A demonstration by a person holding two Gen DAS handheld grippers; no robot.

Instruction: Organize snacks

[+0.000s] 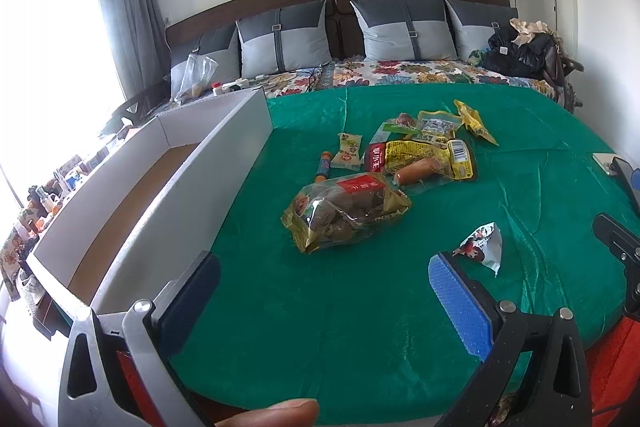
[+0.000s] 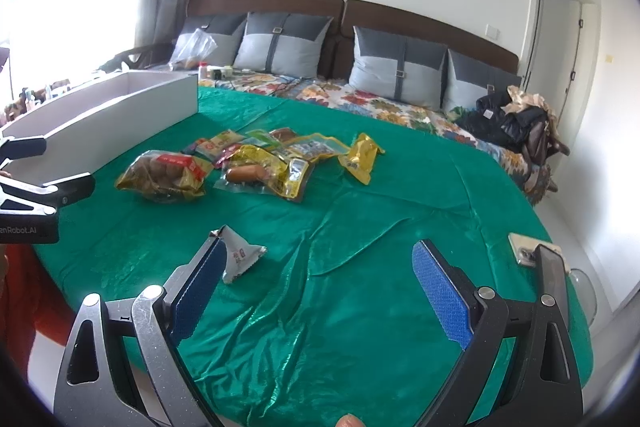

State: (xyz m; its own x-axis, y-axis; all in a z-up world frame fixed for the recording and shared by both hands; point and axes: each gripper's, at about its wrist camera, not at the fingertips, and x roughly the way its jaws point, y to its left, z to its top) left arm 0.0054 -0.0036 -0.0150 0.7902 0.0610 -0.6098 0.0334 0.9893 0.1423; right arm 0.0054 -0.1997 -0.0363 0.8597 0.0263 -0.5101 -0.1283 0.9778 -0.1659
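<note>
Both the left gripper [image 1: 320, 295] and right gripper [image 2: 320, 287] are held released; snacks [image 1: 404, 163] lie unsorted, box [image 1: 140, 195] seemingly unfilled.

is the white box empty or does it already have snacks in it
Empty as far as it shows: the white box shows only bare brown floor in the left wrist view, and the snacks lie on the green cloth.
</note>
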